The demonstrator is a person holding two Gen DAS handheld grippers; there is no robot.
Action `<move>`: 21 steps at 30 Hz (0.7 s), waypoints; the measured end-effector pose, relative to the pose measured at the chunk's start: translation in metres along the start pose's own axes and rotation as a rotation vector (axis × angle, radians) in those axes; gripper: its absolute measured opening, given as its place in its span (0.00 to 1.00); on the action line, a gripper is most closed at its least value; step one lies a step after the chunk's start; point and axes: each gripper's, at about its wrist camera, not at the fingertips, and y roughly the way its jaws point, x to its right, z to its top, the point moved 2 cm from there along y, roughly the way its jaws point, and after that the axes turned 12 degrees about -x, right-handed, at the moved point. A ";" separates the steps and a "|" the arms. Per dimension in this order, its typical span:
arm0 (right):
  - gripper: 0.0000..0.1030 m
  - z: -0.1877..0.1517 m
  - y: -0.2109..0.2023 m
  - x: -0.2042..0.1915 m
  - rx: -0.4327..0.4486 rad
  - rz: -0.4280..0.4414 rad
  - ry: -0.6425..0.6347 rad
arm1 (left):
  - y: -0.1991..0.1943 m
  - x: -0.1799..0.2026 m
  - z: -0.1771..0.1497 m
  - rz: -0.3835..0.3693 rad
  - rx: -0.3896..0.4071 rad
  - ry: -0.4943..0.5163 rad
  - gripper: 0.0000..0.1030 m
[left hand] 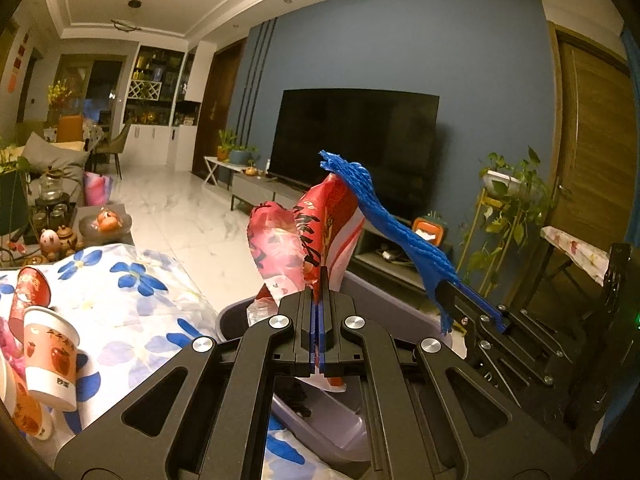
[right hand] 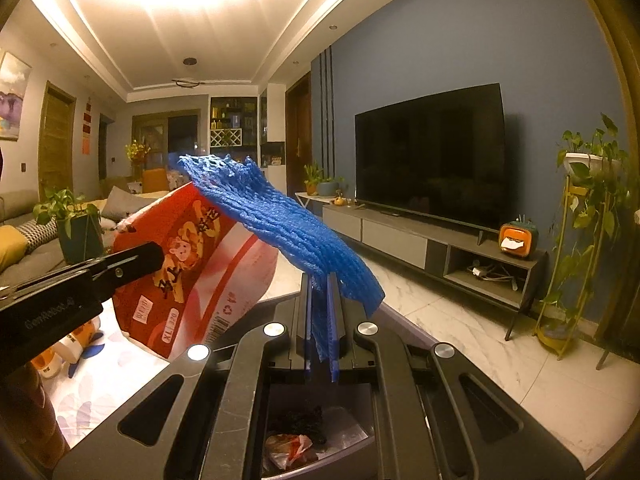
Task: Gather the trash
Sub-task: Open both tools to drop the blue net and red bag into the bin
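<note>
The left gripper (left hand: pixel 319 280) was clamped narrow on a red printed plastic bag (left hand: pixel 324 216), its fingers (left hand: pixel 335 322) pressed together with the crumpled wrapper standing up out of them, directly above the grey bin (left hand: pixel 332 424). The right gripper (right hand: pixel 322 300) was likewise closed tight, on a blue foam net sleeve (right hand: pixel 280 224), which arched up from its fingers (right hand: pixel 301 320) and leaned against the top of the red bag; it too hung over the bin, just beside the left gripper. Inside the bin (right hand: pixel 344 428) some trash already lay: a dark clump and a crumpled reddish-white wrapper (right hand: pixel 290 446), so part of the collecting looked done. Neither held piece had been let go yet; judging from their place over the bin's mouth, both appeared ready to drop. More remained to the left of the bin: on the desk, covered in a blue-flowered cloth (left hand: pixel 132 280), several paper cups (left hand: pixel 52 356) printed with red fruit lay tipped and stacked, well apart from the bin. Whether they counted as trash could not be told for sure, but they seemed the likely next pickings, so the task read as under way, not near its end.
</note>
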 end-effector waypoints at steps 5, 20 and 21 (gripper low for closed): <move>0.07 0.000 0.006 0.002 -0.010 0.002 0.011 | 0.011 -0.002 0.001 -0.017 -0.018 -0.005 0.00; 0.18 -0.002 0.016 0.006 -0.037 0.015 0.027 | 0.032 -0.003 -0.002 -0.065 -0.087 -0.027 0.25; 0.20 -0.002 0.016 0.006 -0.034 0.013 0.027 | 0.032 -0.004 -0.002 -0.062 -0.085 -0.030 0.34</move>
